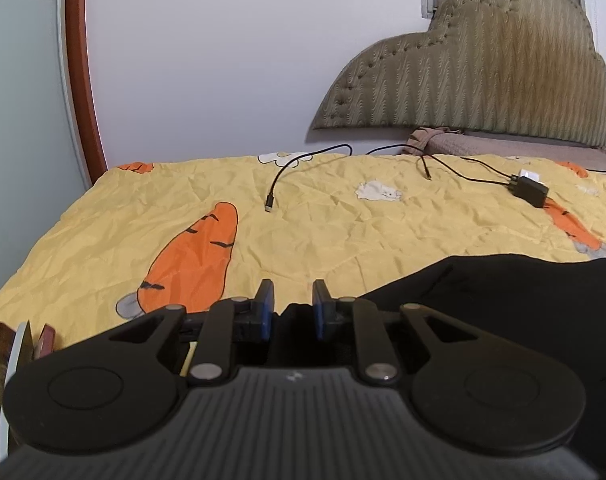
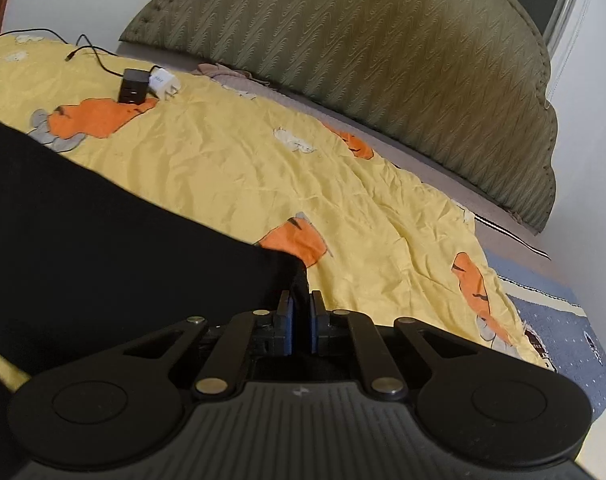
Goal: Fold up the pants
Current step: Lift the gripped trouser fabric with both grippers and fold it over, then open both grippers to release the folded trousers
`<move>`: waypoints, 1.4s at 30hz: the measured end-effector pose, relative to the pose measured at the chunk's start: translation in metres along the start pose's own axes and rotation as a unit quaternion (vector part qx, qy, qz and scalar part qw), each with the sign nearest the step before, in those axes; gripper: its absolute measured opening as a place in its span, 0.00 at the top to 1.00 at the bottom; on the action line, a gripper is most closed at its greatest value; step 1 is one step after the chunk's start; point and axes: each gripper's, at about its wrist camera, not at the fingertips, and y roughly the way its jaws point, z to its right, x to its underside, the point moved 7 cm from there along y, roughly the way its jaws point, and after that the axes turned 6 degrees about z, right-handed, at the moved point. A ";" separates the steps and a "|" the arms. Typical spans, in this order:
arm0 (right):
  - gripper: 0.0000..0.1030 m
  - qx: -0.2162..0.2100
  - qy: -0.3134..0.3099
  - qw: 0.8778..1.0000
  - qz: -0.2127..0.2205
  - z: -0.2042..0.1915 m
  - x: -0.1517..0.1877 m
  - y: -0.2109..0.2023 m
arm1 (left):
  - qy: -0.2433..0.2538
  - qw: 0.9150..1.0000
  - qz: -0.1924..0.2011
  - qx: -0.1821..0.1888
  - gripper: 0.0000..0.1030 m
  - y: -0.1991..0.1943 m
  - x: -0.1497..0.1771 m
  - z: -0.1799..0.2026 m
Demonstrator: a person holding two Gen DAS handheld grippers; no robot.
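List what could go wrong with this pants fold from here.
1. The right gripper pinches only a thin corner of the black pants; it may slip out under tension.
2. The black charger and cable lie on the yellow quilt ahead, so a swept fold could snag them.

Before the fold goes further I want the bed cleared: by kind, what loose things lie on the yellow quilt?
Black pants: 1
Black charger block: 1
White plug adapter: 1
Loose black cable ends: 2 (second)
Total: 5
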 end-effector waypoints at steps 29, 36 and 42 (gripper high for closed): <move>0.94 0.020 0.085 0.996 -0.007 -0.003 0.033 -0.089 | -0.038 0.999 -0.016 -0.009 0.96 -0.079 0.024 -0.030; 0.93 -0.040 0.276 0.960 0.004 0.003 0.068 -0.167 | -0.037 0.999 0.018 -0.014 0.90 -0.148 0.025 -0.034; 0.86 -0.144 0.506 0.850 0.005 0.016 0.128 -0.222 | -0.045 0.997 0.049 -0.035 0.63 -0.227 0.034 -0.049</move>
